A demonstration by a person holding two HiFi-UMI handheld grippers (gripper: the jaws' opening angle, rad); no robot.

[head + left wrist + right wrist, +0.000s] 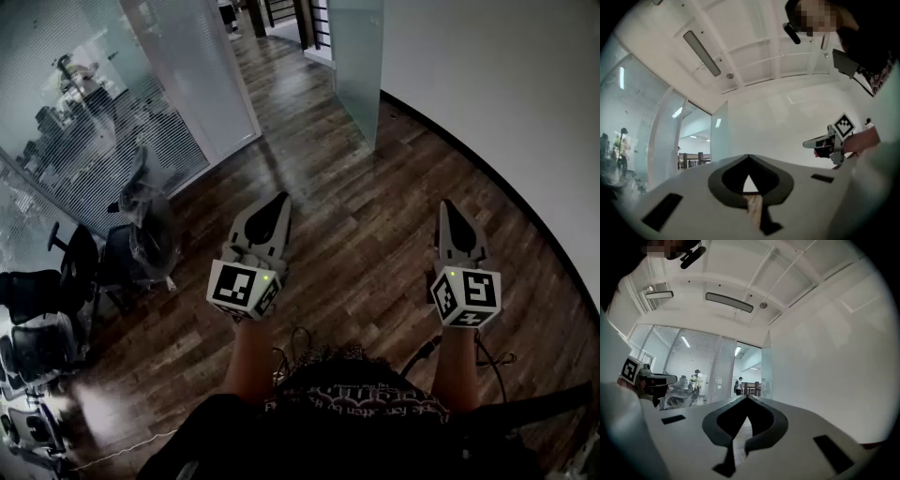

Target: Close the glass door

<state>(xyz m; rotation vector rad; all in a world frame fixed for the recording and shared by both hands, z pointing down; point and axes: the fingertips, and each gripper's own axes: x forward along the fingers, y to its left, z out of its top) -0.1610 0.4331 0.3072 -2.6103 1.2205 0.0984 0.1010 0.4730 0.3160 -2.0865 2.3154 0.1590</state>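
The glass door (356, 58) is a frosted panel standing ahead of me, close to the white curved wall; in the right gripper view the glass door (765, 370) stands beside an open passage. My left gripper (279, 200) hovers over the wooden floor, well short of the door, jaws together and holding nothing. Beside it, my right gripper (450, 207) is likewise shut and empty. The left gripper view shows my left gripper (749, 157) with its tips touching. The right gripper view shows my right gripper (747, 398) closed to a point.
A striped glass partition (103, 103) runs along the left, with a plastic-wrapped chair (150, 220) and black office chairs (52, 286) in front of it. The white wall (506, 103) curves along the right. People (696, 379) stand behind the partition. Cables (300, 339) lie near my feet.
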